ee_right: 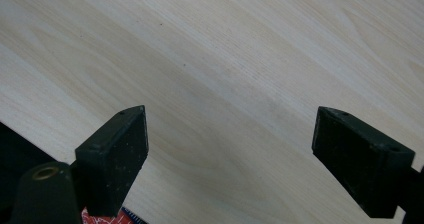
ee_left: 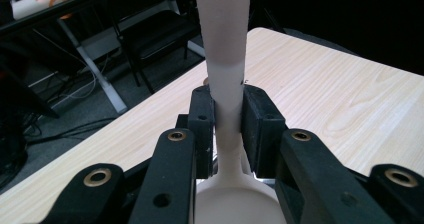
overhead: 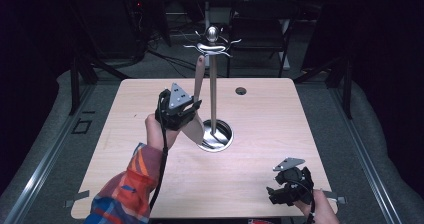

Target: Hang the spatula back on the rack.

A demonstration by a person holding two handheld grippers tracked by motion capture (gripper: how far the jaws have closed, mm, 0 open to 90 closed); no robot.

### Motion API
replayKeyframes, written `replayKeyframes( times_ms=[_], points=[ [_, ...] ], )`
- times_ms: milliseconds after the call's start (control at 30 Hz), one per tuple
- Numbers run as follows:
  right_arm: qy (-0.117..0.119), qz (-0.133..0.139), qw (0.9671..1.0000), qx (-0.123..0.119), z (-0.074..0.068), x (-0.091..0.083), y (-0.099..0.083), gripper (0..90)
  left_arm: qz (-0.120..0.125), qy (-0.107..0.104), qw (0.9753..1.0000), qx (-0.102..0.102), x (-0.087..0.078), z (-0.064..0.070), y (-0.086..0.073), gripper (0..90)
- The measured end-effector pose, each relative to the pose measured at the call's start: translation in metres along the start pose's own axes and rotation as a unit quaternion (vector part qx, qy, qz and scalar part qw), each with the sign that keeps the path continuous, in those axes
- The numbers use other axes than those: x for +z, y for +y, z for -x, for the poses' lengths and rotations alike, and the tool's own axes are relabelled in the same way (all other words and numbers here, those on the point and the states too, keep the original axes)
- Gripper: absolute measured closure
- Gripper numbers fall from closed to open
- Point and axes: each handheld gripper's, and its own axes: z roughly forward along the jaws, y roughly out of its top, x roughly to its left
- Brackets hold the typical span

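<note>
A pale wooden spoon [overhead: 198, 91] stands nearly upright beside a metal utensil stand [overhead: 213, 84], its handle end close under the stand's hooks [overhead: 212, 46] and its bowl low near the round base [overhead: 220, 136]. My left gripper [overhead: 187, 111] is shut on the spoon's neck; in the left gripper view the handle [ee_left: 223, 49] rises between the two pads [ee_left: 202, 126] and the bowl [ee_left: 235, 204] lies below them. My right gripper [overhead: 280, 191] hovers low over the table's near right corner, open, with bare wood between its fingers [ee_right: 117, 151].
The light wooden table [overhead: 260, 169] has a small round grommet hole [overhead: 241, 90] at the back. A dark chair [overhead: 260, 29] and table legs stand beyond the far edge. A grey padded floor surrounds the table.
</note>
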Motion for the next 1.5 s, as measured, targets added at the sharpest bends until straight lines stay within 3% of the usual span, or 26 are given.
replayKeyframes(
  times_ms=[400, 633, 767, 867, 900, 1300, 1500],
  points=[
    [-0.001, -0.001, 1.0000, -0.002, 0.000, 0.000, 0.000, 14.3, 0.001, -0.004, 0.9999, 0.015, 0.001, 0.006, 0.003, 70.6],
    [0.000, -0.001, 1.0000, -0.002, 0.000, 0.000, 0.000, 14.3, -0.002, -0.005, 0.9995, 0.033, -0.003, 0.010, 0.007, 58.4],
    [-0.001, 0.000, 1.0000, -0.002, 0.000, 0.000, 0.000, 14.3, -0.009, -0.003, 0.9995, 0.030, -0.005, 0.010, 0.007, 46.4],
    [-0.001, 0.000, 1.0000, -0.002, 0.000, 0.000, 0.000, 14.3, -0.016, -0.008, 0.9995, 0.027, -0.007, 0.008, 0.006, 42.9],
    [0.000, 0.000, 1.0000, -0.002, 0.000, 0.000, 0.000, 14.3, -0.015, -0.012, 0.9995, 0.025, -0.008, 0.007, 0.006, 37.1],
    [-0.001, -0.001, 1.0000, -0.003, -0.001, 0.000, 0.000, 14.3, -0.032, -0.013, 0.9989, 0.031, -0.035, 0.002, -0.007, 16.0],
    [0.000, 0.001, 1.0000, -0.002, -0.001, 0.000, 0.000, 14.3, -0.041, -0.005, 0.9989, 0.023, -0.050, -0.006, -0.024, 14.4]
  ],
)
